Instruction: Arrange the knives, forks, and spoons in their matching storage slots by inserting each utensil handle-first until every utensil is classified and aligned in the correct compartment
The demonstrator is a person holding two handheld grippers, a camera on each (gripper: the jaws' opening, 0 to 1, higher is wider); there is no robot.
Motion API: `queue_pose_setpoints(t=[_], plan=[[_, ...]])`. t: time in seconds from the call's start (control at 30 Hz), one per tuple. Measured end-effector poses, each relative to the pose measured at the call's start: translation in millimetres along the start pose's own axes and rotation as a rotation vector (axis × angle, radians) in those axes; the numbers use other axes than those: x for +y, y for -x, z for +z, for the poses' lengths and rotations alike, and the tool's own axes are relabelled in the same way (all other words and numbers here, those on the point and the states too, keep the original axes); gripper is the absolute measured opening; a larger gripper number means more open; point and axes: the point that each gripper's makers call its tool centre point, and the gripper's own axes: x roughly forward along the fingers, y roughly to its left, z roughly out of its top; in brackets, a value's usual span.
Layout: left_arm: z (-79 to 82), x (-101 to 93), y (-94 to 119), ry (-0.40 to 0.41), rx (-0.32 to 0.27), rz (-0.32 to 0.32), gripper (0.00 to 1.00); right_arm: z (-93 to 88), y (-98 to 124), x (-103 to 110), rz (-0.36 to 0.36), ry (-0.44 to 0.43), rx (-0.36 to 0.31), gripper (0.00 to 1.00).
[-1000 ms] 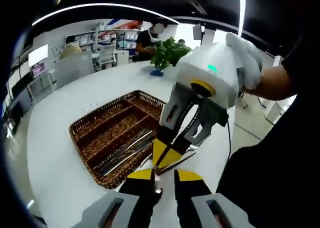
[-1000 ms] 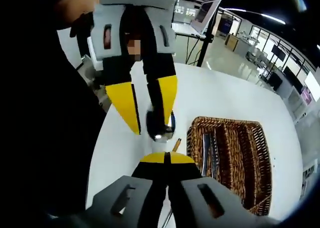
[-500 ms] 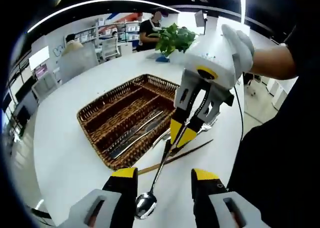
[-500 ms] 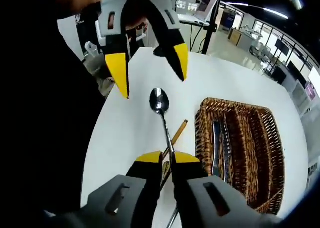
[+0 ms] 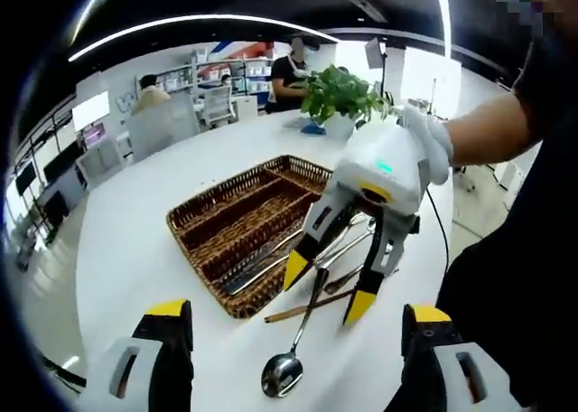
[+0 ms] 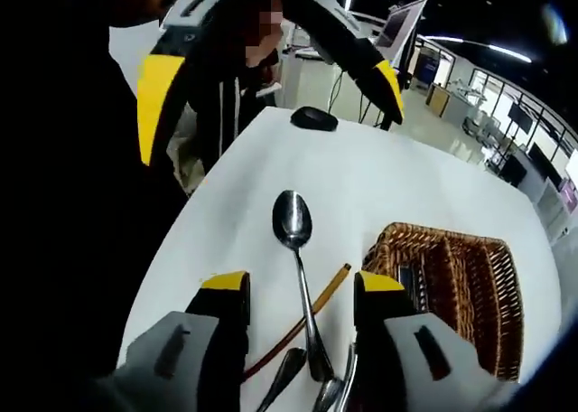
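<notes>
1. Two views differ: the left gripper view shows a potted plant (image 5: 340, 94) beyond the basket (image 5: 209, 213); the right gripper view shows a dark mouse (image 6: 314, 118) on the desk (image 6: 379, 177).
2. Both the left gripper (image 5: 298, 326) and right gripper (image 6: 301, 290) have jaws spread wide, holding nothing.
3. The spoon (image 6: 294, 224) lies on the desk between them, bowl toward the left gripper.
4. The basket holds cutlery (image 5: 262, 266) in its near compartment.

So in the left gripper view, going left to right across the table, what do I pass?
Wicker tray → spoon → right gripper, open → the person's gloved hand.
</notes>
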Motion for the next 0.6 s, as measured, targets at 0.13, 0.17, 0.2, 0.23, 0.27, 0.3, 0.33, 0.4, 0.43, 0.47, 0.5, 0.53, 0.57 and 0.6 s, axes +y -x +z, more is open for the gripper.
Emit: queue_pose_setpoints(t=[0.13, 0.17, 0.2, 0.23, 0.27, 0.3, 0.33, 0.4, 0.43, 0.47, 0.5, 0.53, 0.57, 0.6], plan=[[2.8, 4.4, 14, 0.000, -0.028, 0.024, 1.00, -1.5, -9, 1, 0.032, 0.022, 0.007, 0.46], [5.2, 4.6, 20, 0.006, -0.043, 0.031, 1.00, -2.5, -11, 1, 0.038, 0.021, 0.010, 0.45], [6.6, 6.1, 23, 0.014, -0.056, 0.038, 1.00, -3.2, -13, 1, 0.042, 0.022, 0.011, 0.43], [7.7, 8.5, 27, 0.030, -0.069, 0.049, 1.00, -4.5, -16, 0, 0.046, 0.023, 0.013, 0.42], [7.6, 9.7, 30, 0.035, -0.074, 0.052, 1.00, -5.5, -18, 0, 0.052, 0.025, 0.013, 0.39], [6.9, 10.7, 33, 0.038, -0.075, 0.056, 1.00, -5.8, -19, 0, 0.055, 0.036, 0.006, 0.35], [5.5, 13.2, 36, 0.040, -0.076, 0.067, 1.00, -9.1, -22, -1, 0.063, 0.035, 0.006, 0.31], [4.0, 15.3, 42, 0.043, -0.078, 0.078, 1.00, -19.8, -25, -1, 0.074, 0.035, 0.033, 0.29], [3.8, 16.1, 44, 0.047, -0.081, 0.082, 1.00, -23.5, -25, -1, 0.078, 0.044, 0.045, 0.28], [3.3, 17.1, 48, 0.054, -0.084, 0.089, 1.00, -25.4, -25, 0, 0.078, 0.048, 0.049, 0.28], [2.7, 17.8, 49, 0.056, -0.085, 0.094, 1.00, -28.1, -26, 0, 0.082, 0.051, 0.056, 0.27], [1.6, 18.9, 52, 0.057, -0.085, 0.101, 1.00, -28.9, -26, 0, 0.086, 0.049, 0.055, 0.25], [0.7, 19.8, 53, 0.061, -0.086, 0.105, 1.00, -30.6, -26, -1, 0.090, 0.045, 0.056, 0.22], [0.0, 20.4, 54, 0.066, -0.087, 0.108, 1.00, -32.1, -27, 0, 0.092, 0.042, 0.058, 0.20]])
